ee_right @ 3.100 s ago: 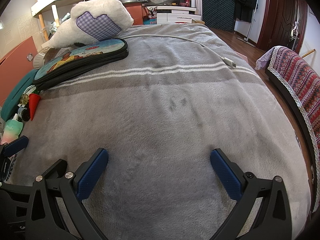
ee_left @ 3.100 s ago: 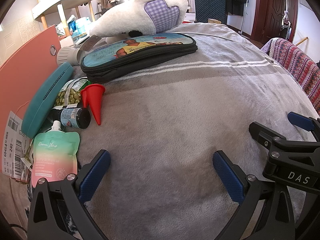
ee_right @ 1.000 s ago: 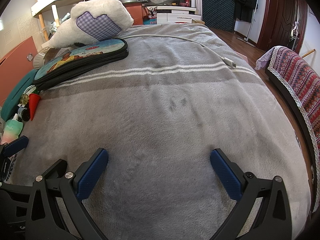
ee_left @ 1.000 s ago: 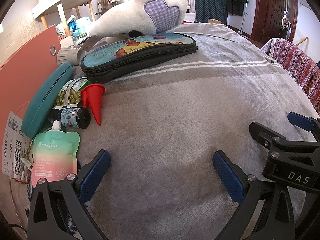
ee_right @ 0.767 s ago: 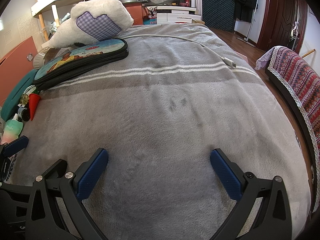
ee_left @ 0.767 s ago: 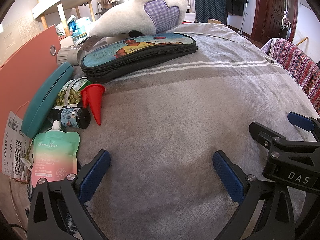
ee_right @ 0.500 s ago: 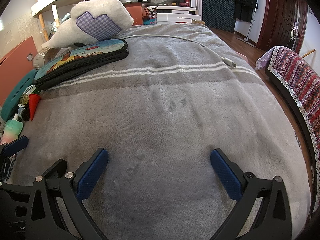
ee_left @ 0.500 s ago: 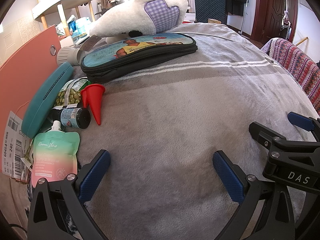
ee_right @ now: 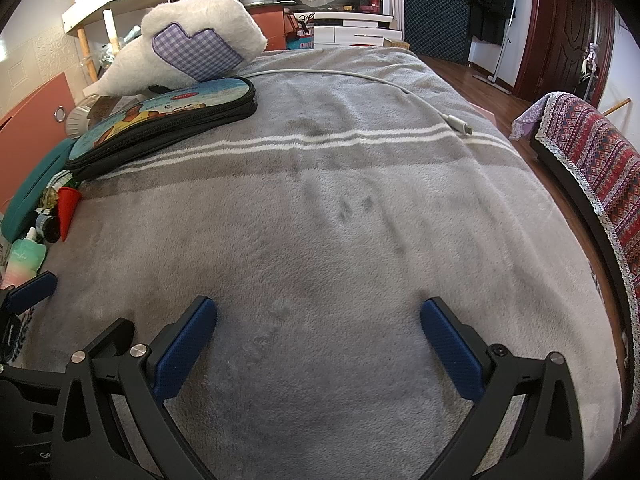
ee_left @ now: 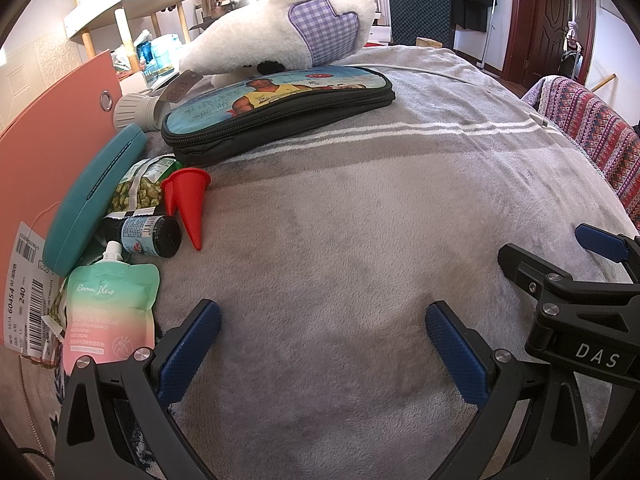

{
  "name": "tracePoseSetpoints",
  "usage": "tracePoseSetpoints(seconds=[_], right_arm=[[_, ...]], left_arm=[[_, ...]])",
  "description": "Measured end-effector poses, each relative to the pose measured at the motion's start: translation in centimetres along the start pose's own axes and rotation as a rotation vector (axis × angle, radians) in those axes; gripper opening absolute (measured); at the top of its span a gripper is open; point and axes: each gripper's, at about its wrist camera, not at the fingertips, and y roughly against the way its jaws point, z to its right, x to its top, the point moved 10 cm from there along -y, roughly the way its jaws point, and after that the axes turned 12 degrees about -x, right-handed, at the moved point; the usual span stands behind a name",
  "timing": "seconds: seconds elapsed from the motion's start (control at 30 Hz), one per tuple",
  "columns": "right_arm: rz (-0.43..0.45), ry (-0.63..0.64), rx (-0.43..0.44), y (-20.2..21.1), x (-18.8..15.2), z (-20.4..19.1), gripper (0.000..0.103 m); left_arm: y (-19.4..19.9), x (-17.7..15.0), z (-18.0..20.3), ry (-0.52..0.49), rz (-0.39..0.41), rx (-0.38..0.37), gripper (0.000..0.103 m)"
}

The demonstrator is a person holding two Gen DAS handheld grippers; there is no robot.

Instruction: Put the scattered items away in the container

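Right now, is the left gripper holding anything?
No, the left gripper is open, with only bare grey blanket between its fingers.

one zip pouch, two red cones, one bottle

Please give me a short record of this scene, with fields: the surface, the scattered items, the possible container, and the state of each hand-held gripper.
surface: grey blanket
scattered items: red cone, dark bottle, pastel pouch, snack bag, teal case
possible container: zipped pouch, closed, under plush toy
left hand-held gripper: open, empty
right hand-held gripper: open, empty
other: white cable on blanket
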Motion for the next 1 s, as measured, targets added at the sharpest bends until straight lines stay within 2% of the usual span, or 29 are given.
tracePoseSetpoints(seconds=[1.0], right_arm=[[0.000, 0.000, 0.000, 0.11, 0.12, 0.01, 0.103]], left_arm=[[-0.22, 0.11, 0.18, 0.002, 0.000, 0.002, 0.103]])
